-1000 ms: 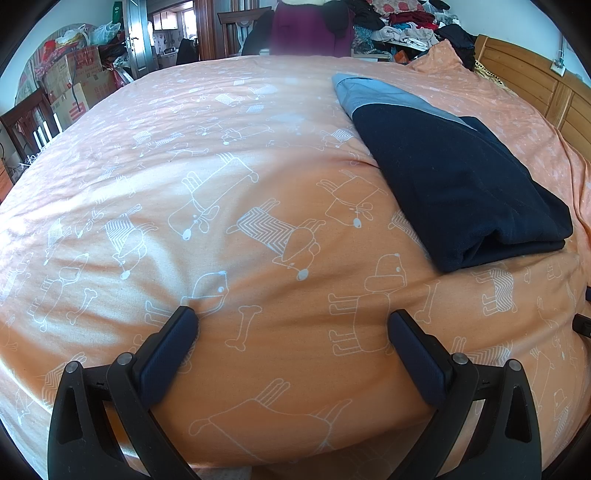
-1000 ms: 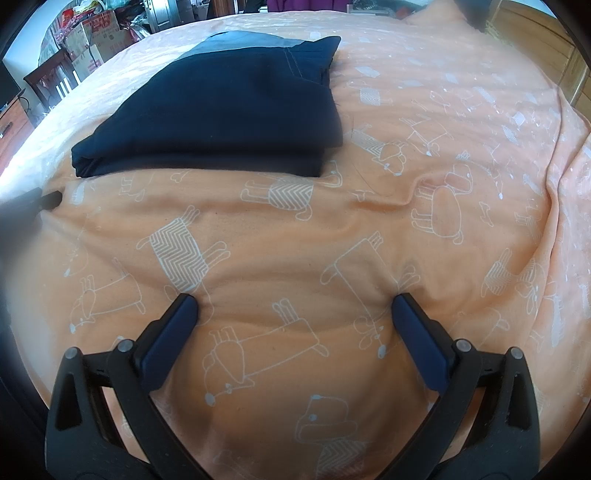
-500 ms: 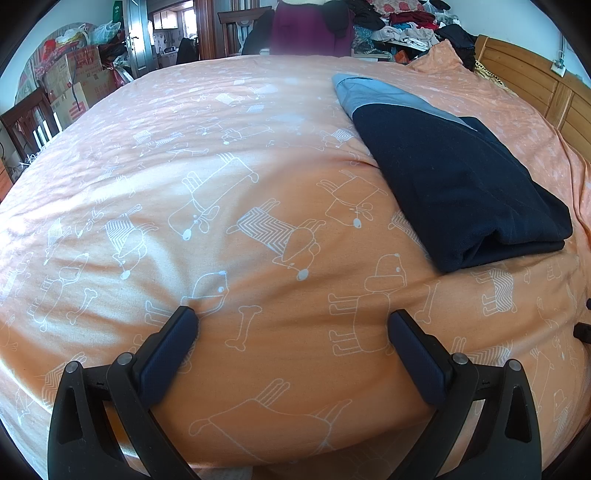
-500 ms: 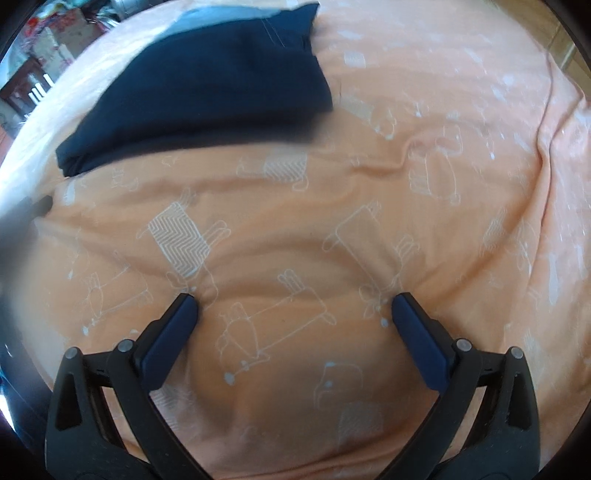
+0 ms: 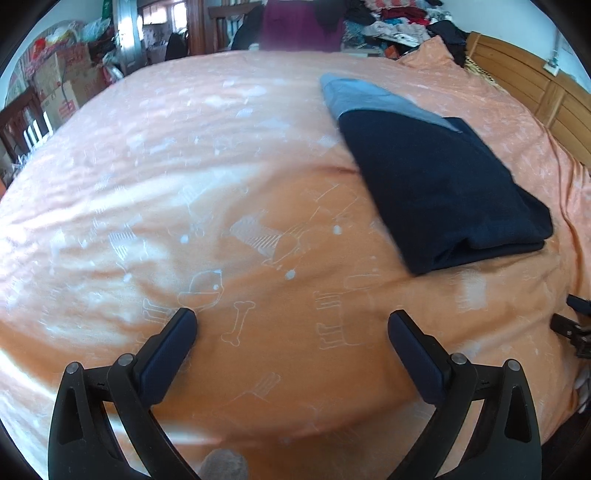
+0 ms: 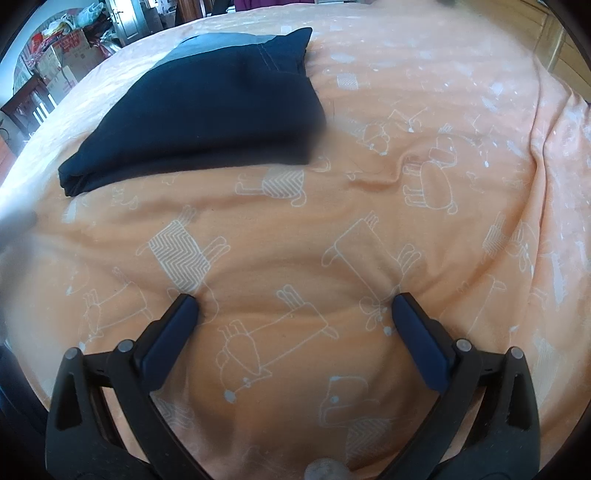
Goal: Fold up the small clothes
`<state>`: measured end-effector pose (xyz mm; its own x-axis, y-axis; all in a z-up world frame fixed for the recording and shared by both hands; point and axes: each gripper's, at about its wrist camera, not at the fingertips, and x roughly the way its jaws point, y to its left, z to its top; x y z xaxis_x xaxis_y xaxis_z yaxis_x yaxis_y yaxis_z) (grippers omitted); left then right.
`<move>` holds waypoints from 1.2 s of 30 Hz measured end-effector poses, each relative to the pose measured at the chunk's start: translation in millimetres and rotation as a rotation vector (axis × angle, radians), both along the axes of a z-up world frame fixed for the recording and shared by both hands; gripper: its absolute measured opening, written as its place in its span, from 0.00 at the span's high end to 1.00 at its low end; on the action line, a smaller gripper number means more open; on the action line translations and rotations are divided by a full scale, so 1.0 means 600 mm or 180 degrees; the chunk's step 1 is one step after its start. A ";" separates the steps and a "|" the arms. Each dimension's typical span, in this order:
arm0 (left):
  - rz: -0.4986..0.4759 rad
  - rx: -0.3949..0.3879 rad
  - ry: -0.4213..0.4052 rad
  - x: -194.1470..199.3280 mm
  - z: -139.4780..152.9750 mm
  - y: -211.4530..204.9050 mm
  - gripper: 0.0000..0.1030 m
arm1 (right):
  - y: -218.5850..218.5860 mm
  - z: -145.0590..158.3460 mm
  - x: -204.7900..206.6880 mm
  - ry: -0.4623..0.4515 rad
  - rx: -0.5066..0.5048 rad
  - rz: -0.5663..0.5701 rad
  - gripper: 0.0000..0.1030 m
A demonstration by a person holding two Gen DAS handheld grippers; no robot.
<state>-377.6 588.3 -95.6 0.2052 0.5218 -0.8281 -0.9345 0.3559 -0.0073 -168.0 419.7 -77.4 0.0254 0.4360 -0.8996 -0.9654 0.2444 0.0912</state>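
Note:
A folded dark navy garment (image 5: 439,184) with a lighter blue band at its far end lies flat on the orange bedspread (image 5: 229,155). In the left wrist view it sits up and to the right of my left gripper (image 5: 291,325), well apart from it. In the right wrist view the same folded garment (image 6: 207,103) lies at the upper left, beyond my right gripper (image 6: 295,308). Both grippers are open, held low over the bedspread with nothing between their fingers. A small part of the right gripper (image 5: 572,325) shows at the right edge of the left wrist view.
A wooden headboard (image 5: 528,85) runs along the right side of the bed. Piled clothes (image 5: 391,18) and a chair stand beyond the far edge. Cardboard boxes (image 5: 62,85) and a dark wooden chair (image 5: 22,122) stand at the left. A raised crease (image 6: 380,181) crosses the bedspread.
My left gripper has shifted, so the view is now blurred and the garment sits slightly higher. My right gripper dipped toward the bed, then tilted back up; the garment looks nearer. The garment itself has not moved.

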 end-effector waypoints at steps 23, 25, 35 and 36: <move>-0.0120 0.2564 -0.1033 -0.012 0.558 -0.245 0.00 | -0.120 0.475 -0.154 -0.1048 0.2087 -0.0077 0.00; -0.0165 0.2496 -0.0981 -0.003 0.548 -0.250 0.00 | -0.113 0.456 -0.149 -0.0926 0.1906 -0.0082 0.00; -0.0259 0.1744 -0.0882 0.020 0.464 -0.241 0.00 | -0.151 0.408 -0.120 -0.0440 0.1527 -0.0193 0.00; -0.0241 0.1743 -0.0888 0.018 0.463 -0.242 0.00 | -0.153 0.407 -0.123 -0.0482 0.1491 -0.0204 0.00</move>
<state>-366.9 443.0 182.1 0.4285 0.8313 -0.3539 -0.8957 0.4424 -0.0453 -241.6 328.2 166.7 0.1807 0.7858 -0.5915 -0.9606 0.2701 0.0653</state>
